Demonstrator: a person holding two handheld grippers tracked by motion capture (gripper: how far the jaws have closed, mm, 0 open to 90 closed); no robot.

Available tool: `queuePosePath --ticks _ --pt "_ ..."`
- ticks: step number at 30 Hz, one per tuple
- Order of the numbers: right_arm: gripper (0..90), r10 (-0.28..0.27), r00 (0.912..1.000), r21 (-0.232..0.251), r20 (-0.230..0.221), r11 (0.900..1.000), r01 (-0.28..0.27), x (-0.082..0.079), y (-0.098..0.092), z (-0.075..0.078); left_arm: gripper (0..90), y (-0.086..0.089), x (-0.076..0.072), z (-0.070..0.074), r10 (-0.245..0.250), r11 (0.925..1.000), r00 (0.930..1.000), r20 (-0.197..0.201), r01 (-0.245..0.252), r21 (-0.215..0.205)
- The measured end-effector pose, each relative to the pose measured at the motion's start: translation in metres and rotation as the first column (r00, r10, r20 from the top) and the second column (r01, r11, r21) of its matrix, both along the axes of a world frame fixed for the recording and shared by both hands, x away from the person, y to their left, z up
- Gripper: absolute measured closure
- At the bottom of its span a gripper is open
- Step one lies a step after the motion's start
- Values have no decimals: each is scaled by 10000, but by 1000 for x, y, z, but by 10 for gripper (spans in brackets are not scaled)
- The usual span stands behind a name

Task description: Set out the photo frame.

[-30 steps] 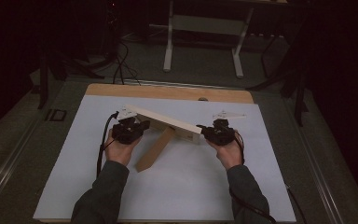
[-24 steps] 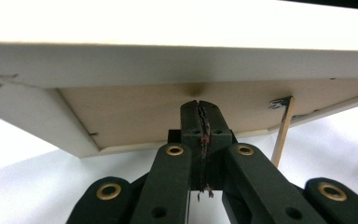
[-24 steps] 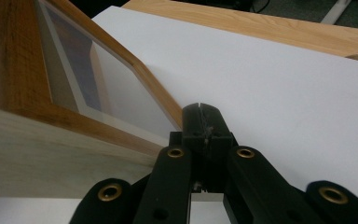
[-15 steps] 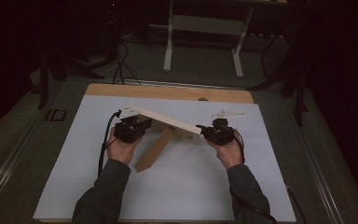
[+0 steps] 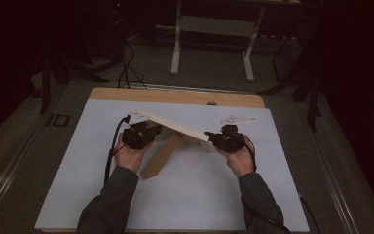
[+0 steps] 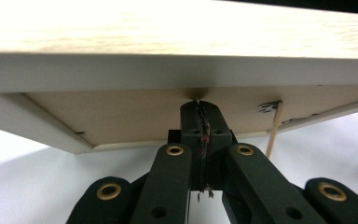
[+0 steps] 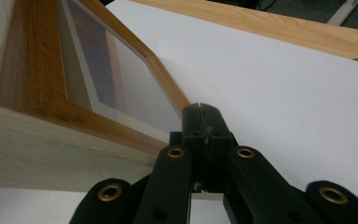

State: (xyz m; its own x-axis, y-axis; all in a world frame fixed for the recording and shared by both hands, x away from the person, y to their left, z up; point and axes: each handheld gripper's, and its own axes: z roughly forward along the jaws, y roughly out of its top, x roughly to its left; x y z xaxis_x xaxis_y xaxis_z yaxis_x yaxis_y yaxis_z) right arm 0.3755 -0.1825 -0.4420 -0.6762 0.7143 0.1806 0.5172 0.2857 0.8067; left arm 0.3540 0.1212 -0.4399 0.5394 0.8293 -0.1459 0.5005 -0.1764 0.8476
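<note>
Clearly, both of my grippers had their jaws pressed together with nothing between them. From the high view, my left gripper (image 5: 137, 134) sat under the left end of the picture frame (image 5: 173, 126), and my right gripper (image 5: 228, 139) sat at its right end, each held in a hand that came up from the near edge of the surface. The frame was a long pale wooden piece, tilted, its left end farther from me and its right end nearer. It stood over the white sheet (image 5: 190, 195) that covered most of the wooden surface (image 5: 175, 96). A brown easel leg (image 5: 161, 156) slanted from the frame's back down to the sheet, between my two hands.

In the left gripper view, my closed jaws pointed up at the frame's underside, their tips at or touching the brown backing board (image 6: 121, 116) just beneath the pale edge (image 6: 168, 70); I could not tell whether they actually pressed on it. A thin stick-like edge (image 6: 273, 133) hung down at the right of that backing.

In the right gripper view, the shut jaws lay just beside the frame's glazed front (image 7: 121, 79), near its lower wooden rail (image 7: 65, 112), with the white sheet (image 7: 284, 93) behind. Whether they touched the wood I could not tell.
</note>
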Motion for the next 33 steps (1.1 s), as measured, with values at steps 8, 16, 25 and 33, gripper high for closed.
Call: queuePosePath --ticks 8,16,25,33 --pt "899 153 9999 -61 13 9999 -153 -2 0 1 900 -3 -1 1 -127 9999 9999 0 127 32" --pt "899 190 9998 50 64 9998 -190 -6 2 2 900 -9 -4 2 -328 9995 9994 66 328 45" --pt "899 411 9991 -108 117 9991 -410 -10 4 4 900 -20 -12 7 -846 9964 9961 237 843 115" --pt "899 480 9987 -90 172 9988 -479 -13 4 5 900 -34 -17 8 -1224 9919 9922 224 1216 366"
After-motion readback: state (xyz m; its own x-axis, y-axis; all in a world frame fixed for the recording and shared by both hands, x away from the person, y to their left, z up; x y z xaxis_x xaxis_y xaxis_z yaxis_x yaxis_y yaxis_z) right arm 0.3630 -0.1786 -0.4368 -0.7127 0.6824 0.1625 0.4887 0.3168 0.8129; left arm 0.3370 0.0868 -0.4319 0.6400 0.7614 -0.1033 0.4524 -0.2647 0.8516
